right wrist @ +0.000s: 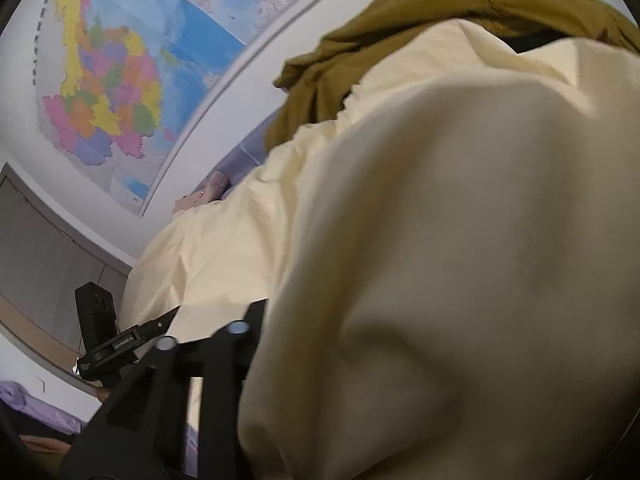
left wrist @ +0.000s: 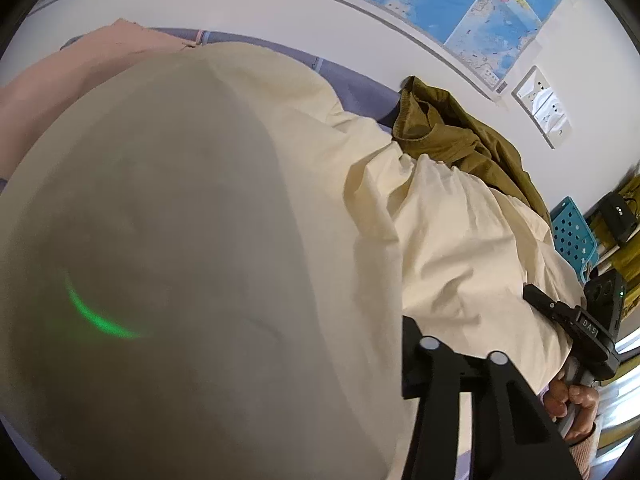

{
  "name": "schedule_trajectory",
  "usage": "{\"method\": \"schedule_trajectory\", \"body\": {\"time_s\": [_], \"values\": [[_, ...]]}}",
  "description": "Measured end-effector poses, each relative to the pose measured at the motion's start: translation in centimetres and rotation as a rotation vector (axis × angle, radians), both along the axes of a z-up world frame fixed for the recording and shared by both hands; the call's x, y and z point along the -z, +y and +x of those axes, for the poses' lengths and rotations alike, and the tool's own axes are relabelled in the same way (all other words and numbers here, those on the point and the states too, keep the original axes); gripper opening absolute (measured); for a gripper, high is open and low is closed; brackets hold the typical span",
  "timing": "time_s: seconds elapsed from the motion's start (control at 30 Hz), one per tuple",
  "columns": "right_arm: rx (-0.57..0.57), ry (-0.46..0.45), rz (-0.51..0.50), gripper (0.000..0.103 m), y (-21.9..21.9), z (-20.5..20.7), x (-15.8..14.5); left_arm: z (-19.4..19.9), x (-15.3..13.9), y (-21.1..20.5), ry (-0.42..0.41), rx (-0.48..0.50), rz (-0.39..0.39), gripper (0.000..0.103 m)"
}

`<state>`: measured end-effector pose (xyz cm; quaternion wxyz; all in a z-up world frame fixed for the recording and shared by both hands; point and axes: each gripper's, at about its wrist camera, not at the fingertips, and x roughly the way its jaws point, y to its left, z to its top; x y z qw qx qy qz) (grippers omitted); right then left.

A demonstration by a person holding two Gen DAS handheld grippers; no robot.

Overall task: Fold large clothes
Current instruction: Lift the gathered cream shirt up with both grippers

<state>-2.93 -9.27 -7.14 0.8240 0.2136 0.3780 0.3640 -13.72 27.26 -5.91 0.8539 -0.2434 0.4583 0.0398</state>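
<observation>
A large cream garment (left wrist: pixel 440 208) drapes over both cameras and fills most of each view; it also shows in the right wrist view (right wrist: pixel 440 200). In the left wrist view only one black finger (left wrist: pixel 416 352) of my left gripper shows; cream cloth covers the rest, so the jaws are hidden. The other gripper (left wrist: pixel 568 320) and the hand holding it show at the right, against the cloth's edge. In the right wrist view one black finger (right wrist: pixel 248 344) shows beside the cloth, the other is buried. The left gripper's body (right wrist: pixel 108 344) shows at lower left.
An olive-green garment (left wrist: pixel 452 132) lies heaped by the wall, also seen in the right wrist view (right wrist: pixel 360 48). A pink garment (left wrist: pixel 72 76) lies at far left on the lilac bed sheet (left wrist: pixel 352 84). Maps (right wrist: pixel 120 80) hang on the wall. A blue perforated basket (left wrist: pixel 572 232) stands at right.
</observation>
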Motion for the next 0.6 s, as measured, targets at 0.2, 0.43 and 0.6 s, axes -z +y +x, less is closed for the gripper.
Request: {"method": "schedule_trajectory", "body": {"time_s": [0.2, 0.43, 0.6], "values": [[-0.026, -0.067, 0.014, 0.02, 0.4, -1.4, -2.7, -0.2, -1.1, 0.0, -0.012, 0.008, 0.009, 0.034], [-0.049, -0.114, 0.027, 0.019, 0.6, -2.5, -5.0, -0.8, -2.9, 0.2, -0.047, 0.023, 0.013, 0.029], [-0.061, -0.155, 0.037, 0.018, 0.7, -3.2, -6.8, -0.9, -4.6, 0.1, -0.082, 0.044, 0.025, 0.027]]}}
